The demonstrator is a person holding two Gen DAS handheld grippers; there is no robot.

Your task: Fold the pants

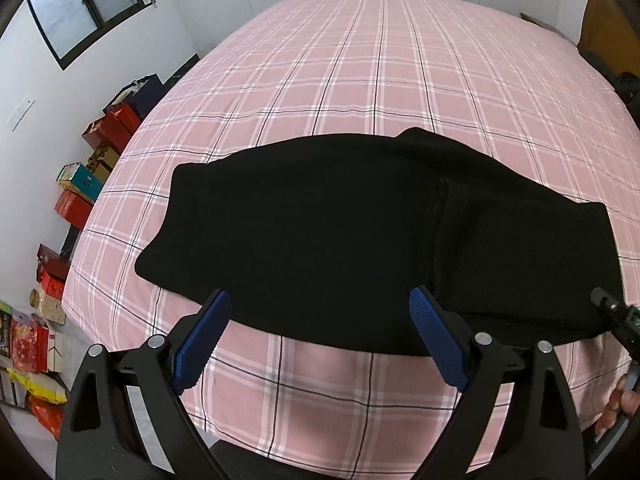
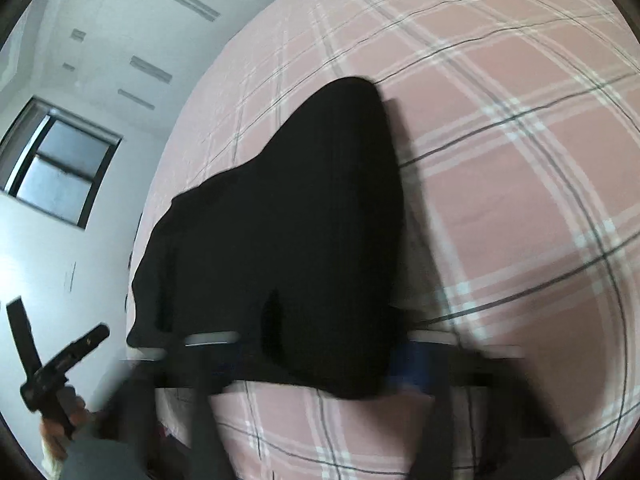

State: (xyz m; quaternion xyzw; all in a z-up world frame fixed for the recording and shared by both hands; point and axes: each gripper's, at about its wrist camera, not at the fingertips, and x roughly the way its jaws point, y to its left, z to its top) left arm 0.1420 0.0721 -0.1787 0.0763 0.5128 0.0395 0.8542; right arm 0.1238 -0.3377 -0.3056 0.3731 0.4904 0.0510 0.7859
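Your left tool (image 1: 318, 312) gapes empty over black pants (image 1: 360, 232) on bed (image 1: 360, 60); right tool's (image 2: 320, 344) state blurred, cannot tell.

The pants (image 1: 360, 232) are plain black, with no pattern. The bedsheet (image 1: 400, 60) under them is pink, checked with white stripes and thin dark lines. The left gripper (image 1: 318, 308) is black with ribbed blue pads (image 1: 202, 344). Beside the bedsheet stand boxes (image 1: 116, 124), mostly red, with one teal, one navy and a yellow bag. The wall (image 1: 24, 92) is white; the window (image 1: 80, 4) frame is black.
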